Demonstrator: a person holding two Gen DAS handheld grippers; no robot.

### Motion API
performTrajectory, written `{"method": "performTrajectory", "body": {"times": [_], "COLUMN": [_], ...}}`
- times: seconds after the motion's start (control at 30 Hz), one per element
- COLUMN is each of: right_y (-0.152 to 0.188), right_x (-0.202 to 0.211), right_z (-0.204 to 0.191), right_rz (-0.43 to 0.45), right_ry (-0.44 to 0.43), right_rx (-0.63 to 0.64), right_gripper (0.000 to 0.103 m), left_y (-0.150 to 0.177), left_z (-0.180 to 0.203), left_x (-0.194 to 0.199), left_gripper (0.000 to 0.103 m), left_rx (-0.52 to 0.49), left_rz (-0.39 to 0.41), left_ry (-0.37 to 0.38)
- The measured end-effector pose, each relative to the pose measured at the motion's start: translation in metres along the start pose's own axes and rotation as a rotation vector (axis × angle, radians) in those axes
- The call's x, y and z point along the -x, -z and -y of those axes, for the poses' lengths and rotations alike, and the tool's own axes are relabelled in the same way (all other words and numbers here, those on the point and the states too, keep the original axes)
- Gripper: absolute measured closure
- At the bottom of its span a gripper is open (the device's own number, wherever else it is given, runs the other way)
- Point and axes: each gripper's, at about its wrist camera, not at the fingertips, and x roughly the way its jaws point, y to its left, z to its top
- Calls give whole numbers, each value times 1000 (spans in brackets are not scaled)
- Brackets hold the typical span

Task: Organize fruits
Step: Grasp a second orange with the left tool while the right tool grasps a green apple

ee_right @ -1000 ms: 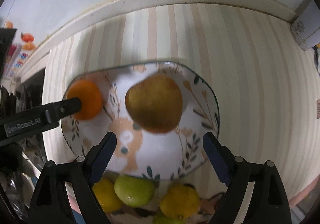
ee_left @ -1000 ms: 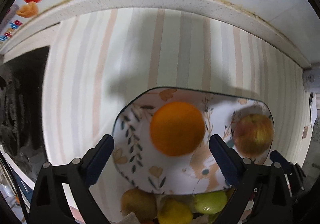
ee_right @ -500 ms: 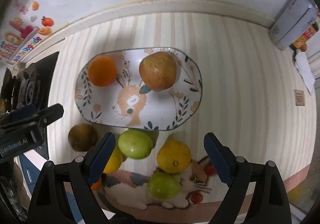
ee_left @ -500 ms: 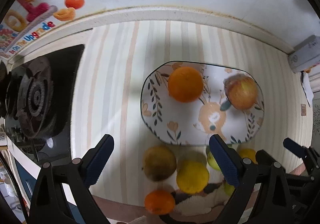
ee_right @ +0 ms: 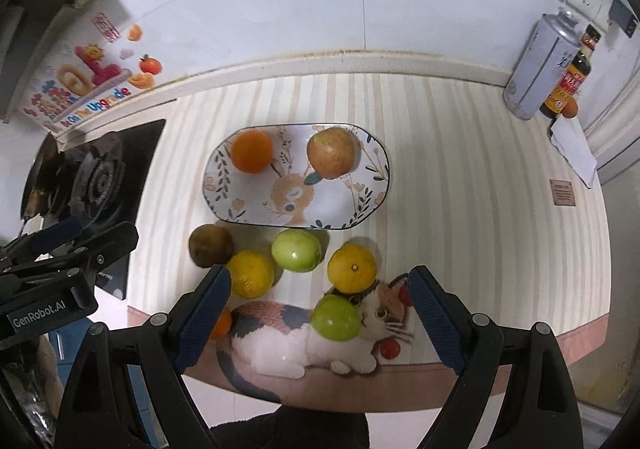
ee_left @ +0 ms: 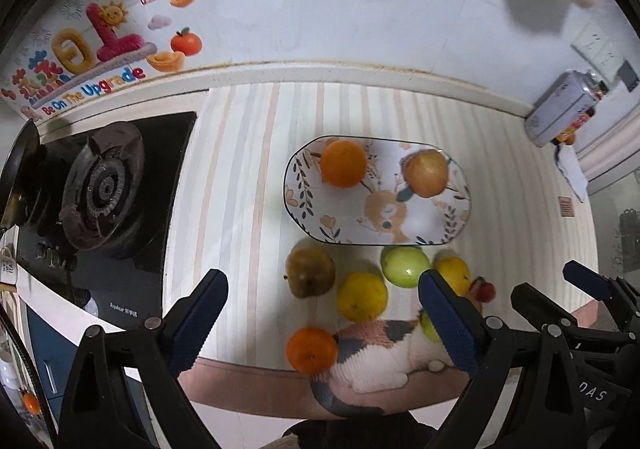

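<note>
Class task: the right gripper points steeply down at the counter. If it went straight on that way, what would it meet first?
Probably the green fruit on the cat-print mat, roughly centred between the open right gripper fingers; depth is uncertain.

left tool agape, right tool agape

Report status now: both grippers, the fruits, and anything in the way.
Left gripper open, empty; right gripper open, empty. Orange and apple on plate; six fruits on mat. Nothing in the way.
</note>
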Motion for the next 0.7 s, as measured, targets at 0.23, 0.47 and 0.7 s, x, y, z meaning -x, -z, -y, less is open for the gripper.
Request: {"method": "performTrajectory", "body": {"times": [0.23,0.47,0.7], "right_y": [22,45,66], "right_x": [34,24,-64], "right_z": [-6,-1,29], "right_rz": [54,23,-130], "right_ry": [-36,-81,-93], "right_rx": [-7,-49,-162], "right_gripper": [11,11,11], "left_y": [19,33,53], "left_z": [0,-6,-18], "left_x": [34,39,-13], "left_gripper": [6,5,3], "left_rx": [-4,9,13], "left_rz": [55,59,-47], "left_ry": [17,35,-14]}}
